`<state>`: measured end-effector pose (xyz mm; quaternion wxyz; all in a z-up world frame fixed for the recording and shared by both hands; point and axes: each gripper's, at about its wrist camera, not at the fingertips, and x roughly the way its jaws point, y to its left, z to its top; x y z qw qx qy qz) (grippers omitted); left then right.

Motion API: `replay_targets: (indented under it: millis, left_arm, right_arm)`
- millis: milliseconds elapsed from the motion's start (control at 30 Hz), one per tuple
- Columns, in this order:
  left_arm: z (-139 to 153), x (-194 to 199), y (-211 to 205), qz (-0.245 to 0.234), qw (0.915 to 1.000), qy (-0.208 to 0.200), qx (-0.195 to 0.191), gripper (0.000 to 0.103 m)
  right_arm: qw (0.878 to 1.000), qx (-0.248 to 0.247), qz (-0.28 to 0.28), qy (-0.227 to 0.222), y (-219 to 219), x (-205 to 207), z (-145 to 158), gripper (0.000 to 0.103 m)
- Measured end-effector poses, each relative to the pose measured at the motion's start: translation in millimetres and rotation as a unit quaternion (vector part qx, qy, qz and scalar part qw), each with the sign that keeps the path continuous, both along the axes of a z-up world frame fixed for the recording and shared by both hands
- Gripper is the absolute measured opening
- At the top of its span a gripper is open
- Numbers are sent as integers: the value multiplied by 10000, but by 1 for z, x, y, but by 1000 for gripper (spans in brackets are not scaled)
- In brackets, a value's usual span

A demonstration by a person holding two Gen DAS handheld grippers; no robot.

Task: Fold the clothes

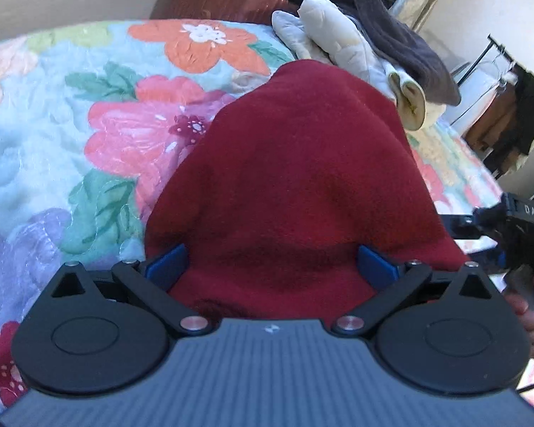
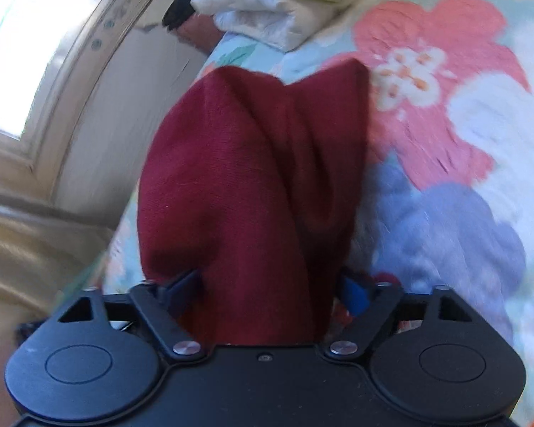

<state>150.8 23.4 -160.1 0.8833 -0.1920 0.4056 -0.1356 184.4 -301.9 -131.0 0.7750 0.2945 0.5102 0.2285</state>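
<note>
Red cloth [image 1: 295, 178] drapes over both my grippers, above the floral quilt [image 1: 71, 135]. My left gripper [image 1: 272, 263] has its blue fingers [image 1: 167, 265] spread, cloth bunched between them. My right gripper [image 2: 267, 284] looks the same, fingers [image 2: 354, 293] apart around the cloth. Pale and dark clothes [image 1: 356, 42] lie piled far right.

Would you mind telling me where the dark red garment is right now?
The dark red garment fills the centre of both wrist views, between each claw's fingers, hanging over the floral quilt, near the pale clothes pile.
</note>
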Motion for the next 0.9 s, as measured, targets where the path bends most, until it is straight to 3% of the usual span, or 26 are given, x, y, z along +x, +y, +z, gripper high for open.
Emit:
replay_targets:
  millis: [33, 100, 167, 233, 267, 333, 467, 533, 733, 900]
  left_arm:
    - [2, 1, -3, -26, 9999, 23, 107, 103]
    - [5, 2, -5, -104, 9997, 47, 213, 100]
    - [8, 2, -2, -189, 9998, 61, 50, 91]
    - [12, 1, 1, -274, 9995, 75, -124, 74]
    - [13, 0, 1, -341, 9991, 95, -212, 71]
    - [16, -3, -3, -476, 9984, 115, -282, 61]
    - [24, -12, -27, -789, 9967, -22, 177, 58]
    - [27, -15, -33, -900, 9958, -17, 135, 54]
    - [34, -24, -48, -1324, 9911, -122, -67, 54]
    - [47, -37, -70, -1620, 9866, -185, -19, 54]
  right_arm:
    - [9996, -183, 138, -137, 7, 0, 4, 69]
    - [9983, -356, 322, -321, 15, -3, 9, 46]
    - [9973, -372, 435, -454, 17, -11, 15, 39]
    - [9960, -388, 549, -586, 20, -19, 22, 36]
    - [9953, -396, 605, -652, 22, -22, 25, 33]
    - [9935, -411, 718, -784, 24, -30, 31, 32]
    - [9890, -442, 943, -1047, 30, -45, 44, 29]
    - [9864, -457, 1055, -1178, 32, -53, 50, 28]
    - [9843, -404, 1001, -1394, 13, -77, 58, 28]
    - [9854, -370, 856, -1421, -12, -97, 57, 27]
